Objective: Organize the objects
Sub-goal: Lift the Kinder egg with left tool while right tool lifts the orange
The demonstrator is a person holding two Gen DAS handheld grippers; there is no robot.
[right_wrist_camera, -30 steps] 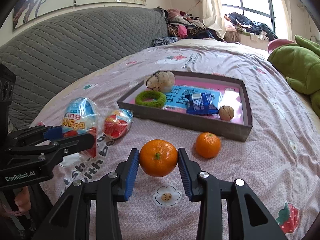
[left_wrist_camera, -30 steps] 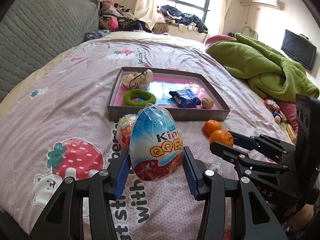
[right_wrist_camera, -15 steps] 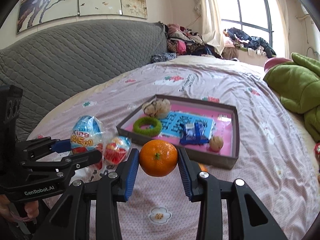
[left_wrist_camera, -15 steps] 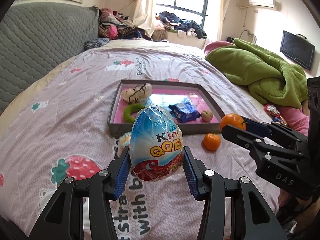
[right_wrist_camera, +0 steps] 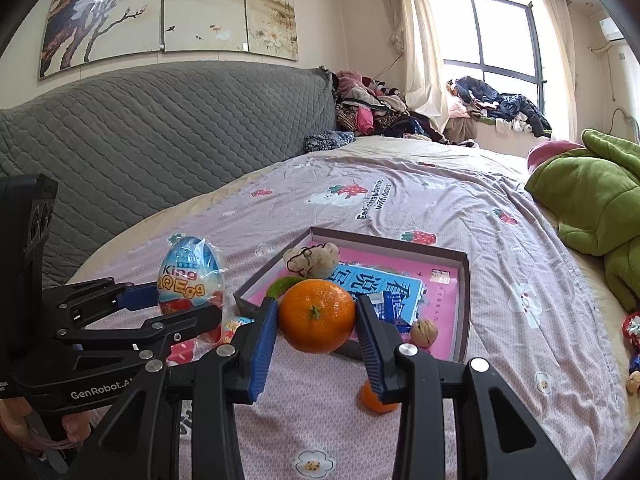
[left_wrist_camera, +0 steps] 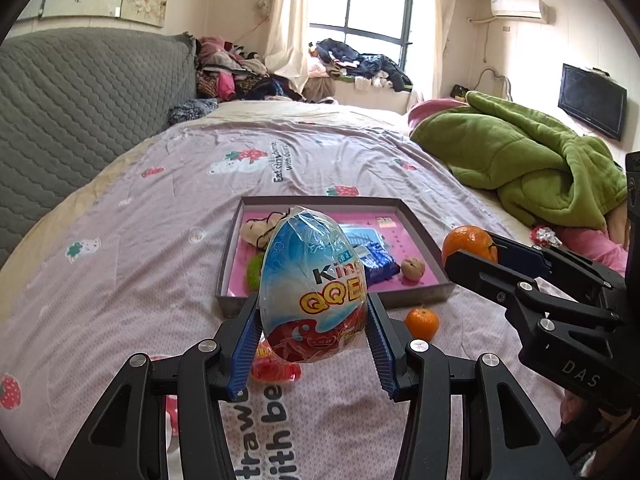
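Left wrist view: left gripper (left_wrist_camera: 313, 334) clamps the egg (left_wrist_camera: 313, 292) btwn blue pads, egg upright, tip leaning a bit right. Vs 1 s ago it's been lifted off the bedspread (left_wrist_camera: 120, 240) and now hangs in front of the tray (left_wrist_camera: 230, 264); second egg (left_wrist_camera: 274, 366) left lying on the cloth just below. Right wrist view: right gripper (right_wrist_camera: 316, 322) shut on the orange (right_wrist_camera: 317, 315), stem facing cam; that too was at cloth level 1 s ago and is now up, w/ near tray edge behind it. Small orange (right_wrist_camera: 370, 396) sits on the bed just short of the tray, under the right finger. So both picks look done and carry twd tray is under way; prob next is lowering each into free pink floor. Pose: both tools held side by side, level, pointing fwd at the tray, left one slightly behind. Tray already holds ring (right_wrist_camera: 282, 286), plush (right_wrist_camera: 314, 260), blue packet (left_wrist_camera: 376, 262), walnut (right_wrist_camera: 424, 332).
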